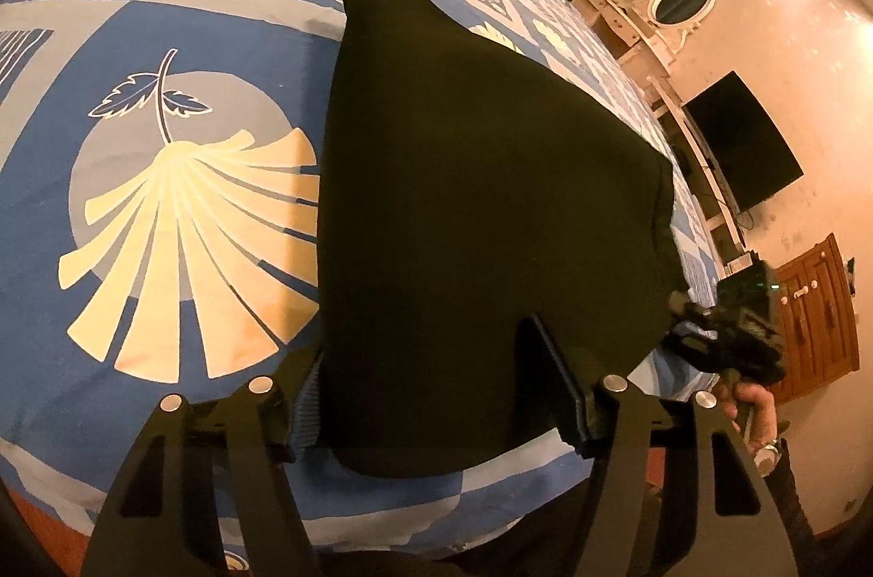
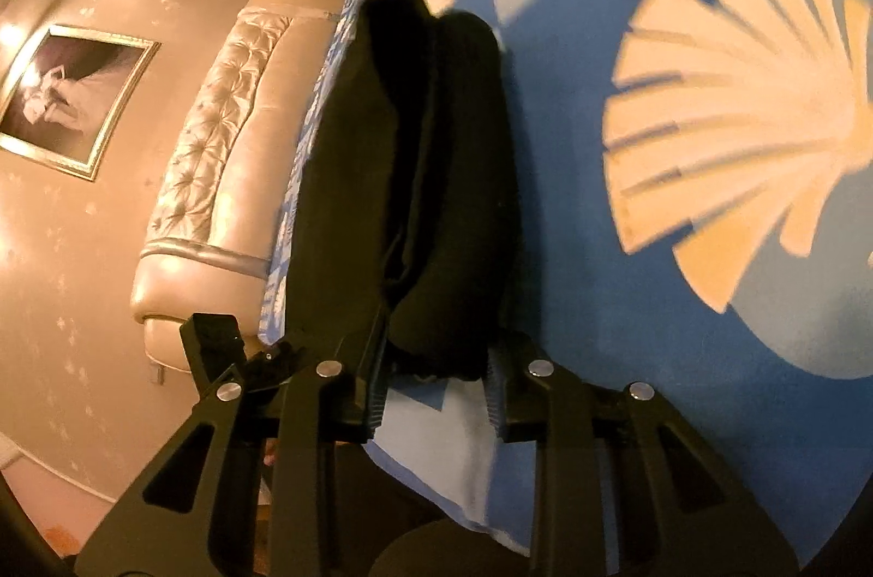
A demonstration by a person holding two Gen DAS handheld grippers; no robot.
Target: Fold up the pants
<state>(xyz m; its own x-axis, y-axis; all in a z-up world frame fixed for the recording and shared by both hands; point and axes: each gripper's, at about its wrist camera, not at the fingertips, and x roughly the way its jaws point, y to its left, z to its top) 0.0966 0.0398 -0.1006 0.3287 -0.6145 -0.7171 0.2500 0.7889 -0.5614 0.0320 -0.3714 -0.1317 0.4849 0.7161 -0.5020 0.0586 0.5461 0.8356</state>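
Left wrist: pants (image 1: pixel 480 216), black, folded into a thick stack on the bedspread (image 1: pixel 180 206), near the bed's front edge. My left gripper (image 1: pixel 436 402) straddles the stack's near end. Right finger (image 1: pixel 562 386) lies against the cloth, left one is hidden behind the fold, so I can't tell if it's pinching or just spread around it. Right gripper (image 1: pixel 725 337) shows at the stack's far-right corner, a hand (image 1: pixel 750 405) below it. TV (image 1: pixel 747 140) on the wall, wooden cabinet (image 1: pixel 818 315) under it.

Right wrist: right gripper (image 2: pixel 436 386) pressed onto the near end of the pants (image 2: pixel 414 173), both pads squeezing the folded layers. Bedspread (image 2: pixel 627 304) underneath, blurred. Tufted headboard (image 2: pixel 218 151) to the left, framed picture (image 2: pixel 65 96) on the wall.
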